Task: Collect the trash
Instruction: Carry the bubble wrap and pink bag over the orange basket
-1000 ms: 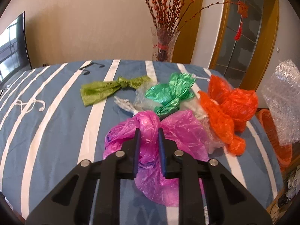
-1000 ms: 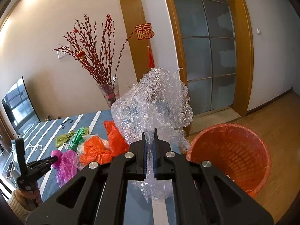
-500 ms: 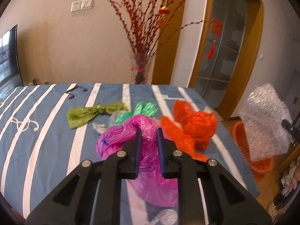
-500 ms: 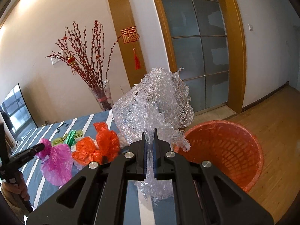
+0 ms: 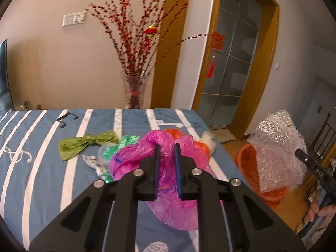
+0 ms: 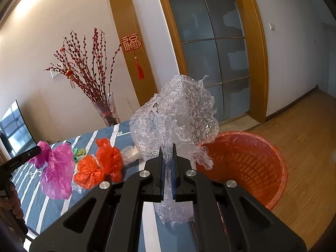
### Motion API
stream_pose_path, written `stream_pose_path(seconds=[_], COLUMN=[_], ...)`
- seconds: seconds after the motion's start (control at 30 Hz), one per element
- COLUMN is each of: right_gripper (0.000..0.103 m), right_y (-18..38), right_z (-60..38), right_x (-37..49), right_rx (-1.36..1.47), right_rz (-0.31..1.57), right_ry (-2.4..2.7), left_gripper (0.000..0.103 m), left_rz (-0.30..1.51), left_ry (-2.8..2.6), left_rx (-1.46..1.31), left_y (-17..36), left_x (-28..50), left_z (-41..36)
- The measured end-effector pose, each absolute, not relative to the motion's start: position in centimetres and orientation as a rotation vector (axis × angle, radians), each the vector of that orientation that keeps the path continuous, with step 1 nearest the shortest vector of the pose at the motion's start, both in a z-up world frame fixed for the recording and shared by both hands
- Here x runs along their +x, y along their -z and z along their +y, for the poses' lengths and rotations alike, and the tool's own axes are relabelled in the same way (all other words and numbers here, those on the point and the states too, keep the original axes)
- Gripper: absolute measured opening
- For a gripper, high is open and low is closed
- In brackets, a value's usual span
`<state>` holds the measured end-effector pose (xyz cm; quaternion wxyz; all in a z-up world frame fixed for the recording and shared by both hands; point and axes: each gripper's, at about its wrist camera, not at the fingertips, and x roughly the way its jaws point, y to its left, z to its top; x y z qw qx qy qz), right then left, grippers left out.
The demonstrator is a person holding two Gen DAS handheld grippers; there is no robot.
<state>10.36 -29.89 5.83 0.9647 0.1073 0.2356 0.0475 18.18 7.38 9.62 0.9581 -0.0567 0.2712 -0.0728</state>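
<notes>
Overhead, red 福 door charm (image 6: 131, 42), tassel (image 6: 140, 70)

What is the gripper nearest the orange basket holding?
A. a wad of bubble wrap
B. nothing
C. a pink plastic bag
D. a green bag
A: the right gripper is clamped on the bubble wrap beside the orange basket; the pink bag hangs from the left gripper.

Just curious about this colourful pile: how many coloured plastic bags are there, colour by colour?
Pink bag: 1
Orange bag: 1
Bright green bag: 1
Olive green bag: 1
Total: 4
</notes>
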Motion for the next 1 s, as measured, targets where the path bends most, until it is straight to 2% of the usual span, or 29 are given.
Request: stream_pose_path(seconds=[0.4,1.0], right_gripper=[0.005,0.005], right_y=[-6.3,-4.4], right_z=[-33.0,-39.8], right_x=[9.6,10.0], right_rx=[0.24,0.341], right_rz=[0.446,0.44], right_ry=[-0.027,0.062], left_gripper=[0.014,0.014], left_rz=[0.533,0.608], left_ry=[0.339,0.515], left_rx=[-0.138,-0.093], left_y=[-10.7,-6.2], left_x=[20.1,24.6], left_z=[-1.4,-14.7])
